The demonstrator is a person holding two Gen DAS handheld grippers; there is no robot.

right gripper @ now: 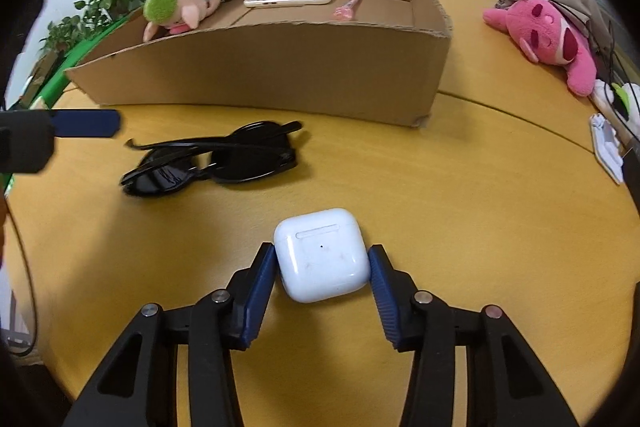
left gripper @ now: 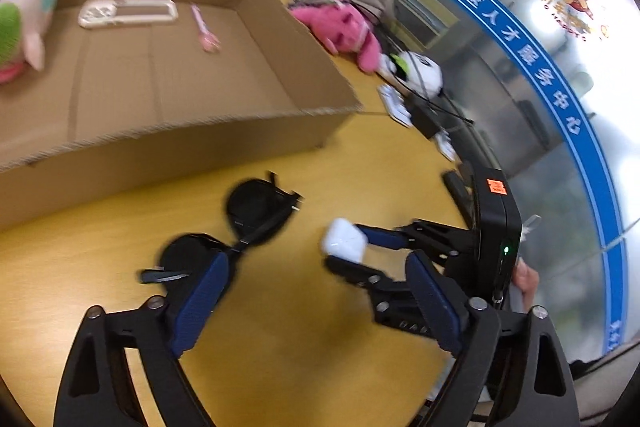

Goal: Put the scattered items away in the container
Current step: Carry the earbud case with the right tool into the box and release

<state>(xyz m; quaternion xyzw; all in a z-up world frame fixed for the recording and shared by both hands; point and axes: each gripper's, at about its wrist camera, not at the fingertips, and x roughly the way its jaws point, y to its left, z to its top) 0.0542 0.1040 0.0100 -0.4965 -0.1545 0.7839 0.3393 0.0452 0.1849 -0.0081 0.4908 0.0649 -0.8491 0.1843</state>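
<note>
Our right gripper point(right gripper: 322, 263) jaws pinch the earbud case point(right gripper: 322, 255) (glossy, rounded); it may squirt free. Left gripper point(left gripper: 316, 291) jaws spread, seemingly empty.

Both cameras sit low over the table point(right gripper: 460, 187), facing the cardboard box point(right gripper: 280, 67) at its far edge. They share the sunglasses point(left gripper: 256, 211) and earbud case point(right gripper: 322, 255); the left looks across from the side

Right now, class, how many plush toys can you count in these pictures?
3: the pig plush in the cardboard box, the pink plush and white plush at the table's far right.
</note>
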